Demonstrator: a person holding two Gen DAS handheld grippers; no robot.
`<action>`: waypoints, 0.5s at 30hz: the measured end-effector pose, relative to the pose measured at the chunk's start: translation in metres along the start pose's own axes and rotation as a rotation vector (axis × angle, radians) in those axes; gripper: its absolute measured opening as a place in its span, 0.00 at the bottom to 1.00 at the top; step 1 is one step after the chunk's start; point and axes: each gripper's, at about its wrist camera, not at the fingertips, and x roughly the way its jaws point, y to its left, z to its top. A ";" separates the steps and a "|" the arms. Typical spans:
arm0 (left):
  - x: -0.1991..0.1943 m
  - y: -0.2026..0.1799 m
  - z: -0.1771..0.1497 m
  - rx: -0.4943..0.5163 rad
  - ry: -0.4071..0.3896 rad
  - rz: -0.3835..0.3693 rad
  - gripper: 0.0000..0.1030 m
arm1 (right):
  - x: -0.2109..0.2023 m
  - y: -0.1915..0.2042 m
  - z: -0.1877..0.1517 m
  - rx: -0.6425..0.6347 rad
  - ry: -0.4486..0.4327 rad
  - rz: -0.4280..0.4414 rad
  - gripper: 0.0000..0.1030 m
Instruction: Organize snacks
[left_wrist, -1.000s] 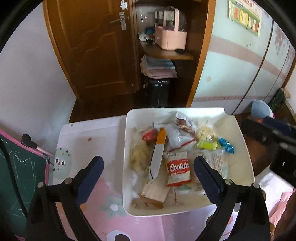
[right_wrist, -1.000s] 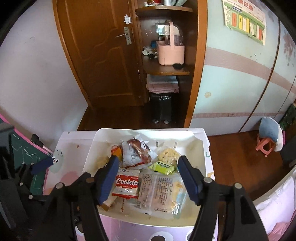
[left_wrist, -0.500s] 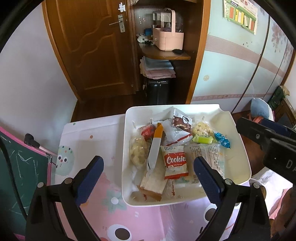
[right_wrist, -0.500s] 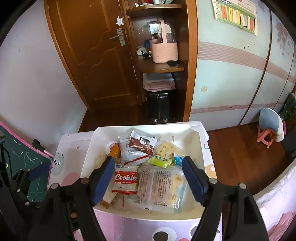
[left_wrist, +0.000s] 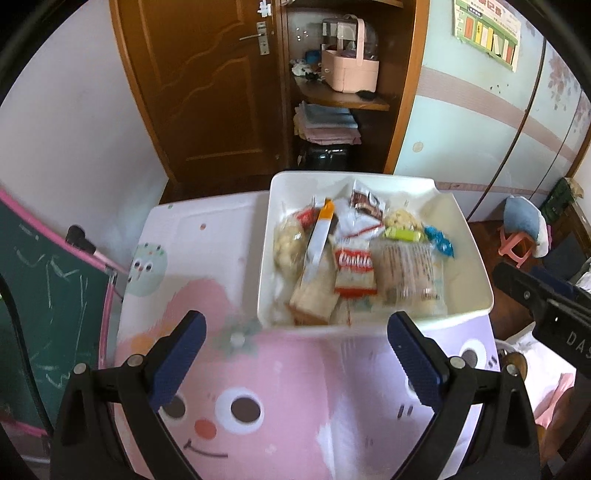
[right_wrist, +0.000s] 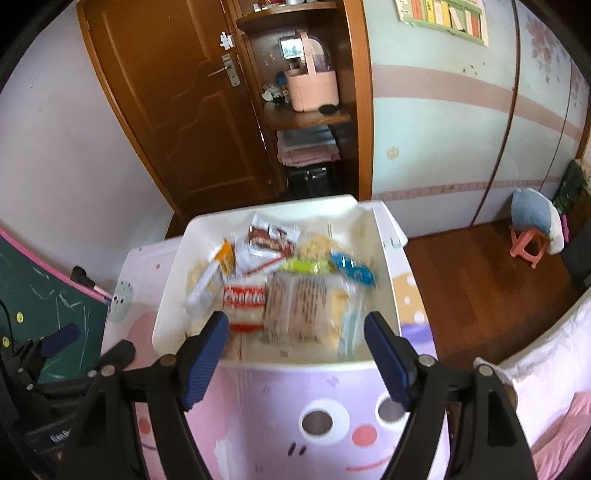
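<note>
A white bin (left_wrist: 476, 266) (right_wrist: 170, 295) stands on the cartoon-print table and holds several wrapped snacks: a red and white Cookies pack (left_wrist: 354, 271) (right_wrist: 244, 301), a clear pack of crackers (left_wrist: 408, 275) (right_wrist: 306, 308), an orange-tipped stick pack (left_wrist: 319, 236), a green candy (left_wrist: 402, 233) and a blue candy (right_wrist: 352, 271). My left gripper (left_wrist: 295, 354) is open and empty above the table, short of the bin's near wall. My right gripper (right_wrist: 295, 350) is open and empty at the bin's near rim.
A green chalkboard with a pink frame (left_wrist: 44, 280) leans at the table's left edge. The right gripper's body (left_wrist: 546, 306) shows at the right of the left wrist view. Beyond the table are a wooden door (left_wrist: 195, 81), a shelf with a pink basket (left_wrist: 349, 70) and a small pink stool (right_wrist: 528, 243).
Both grippers have pulled back and up from the bin; it now sits farther away in both views. Both stay open and empty. The snacks have not moved.
</note>
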 end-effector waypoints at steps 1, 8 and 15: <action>-0.005 0.000 -0.008 0.001 0.002 0.004 0.95 | -0.002 -0.001 -0.005 0.002 0.003 0.000 0.76; -0.037 0.007 -0.058 0.002 0.026 0.014 0.96 | -0.030 0.001 -0.056 -0.010 0.047 0.021 0.78; -0.081 0.013 -0.101 0.007 0.053 -0.005 0.96 | -0.083 0.016 -0.098 -0.061 0.056 0.062 0.78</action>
